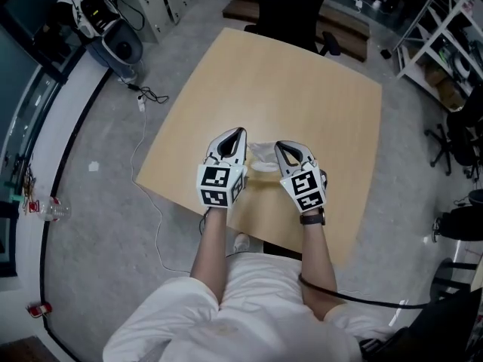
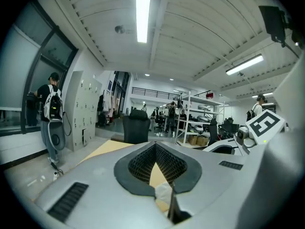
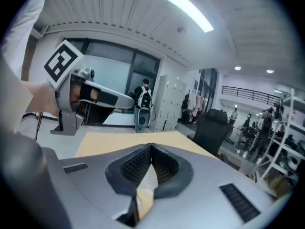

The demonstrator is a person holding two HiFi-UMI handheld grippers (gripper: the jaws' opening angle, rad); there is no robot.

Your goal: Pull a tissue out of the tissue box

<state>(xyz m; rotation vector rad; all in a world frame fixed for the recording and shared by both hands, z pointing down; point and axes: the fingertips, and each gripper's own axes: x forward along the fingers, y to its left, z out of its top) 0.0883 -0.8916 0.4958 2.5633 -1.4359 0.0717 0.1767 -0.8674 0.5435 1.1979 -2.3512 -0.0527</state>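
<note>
While clamping left gripper [image 2: 155, 146] and right gripper [image 3: 151, 147] shut on opposite edges of the crumpled white paper tissue [image 1: 263, 157], holding it above the pale wooden table [image 1: 302, 89], seemingly to draw it free.

Looks like a big open lab or workshop-type office to me. Grey lockers [image 2: 83, 116] line one wall, and metal shelves [image 2: 196, 123] are loaded with boxes and gear. There's a black office chair [image 2: 136, 126] and long strip lights [image 2: 143, 13] on a panelled ceiling. A railed upper level runs along the back, folks with backpacks stand around, and cables [image 1: 148, 93] trail over the grey floor beside a plain wooden table [image 1: 302, 89].
</note>
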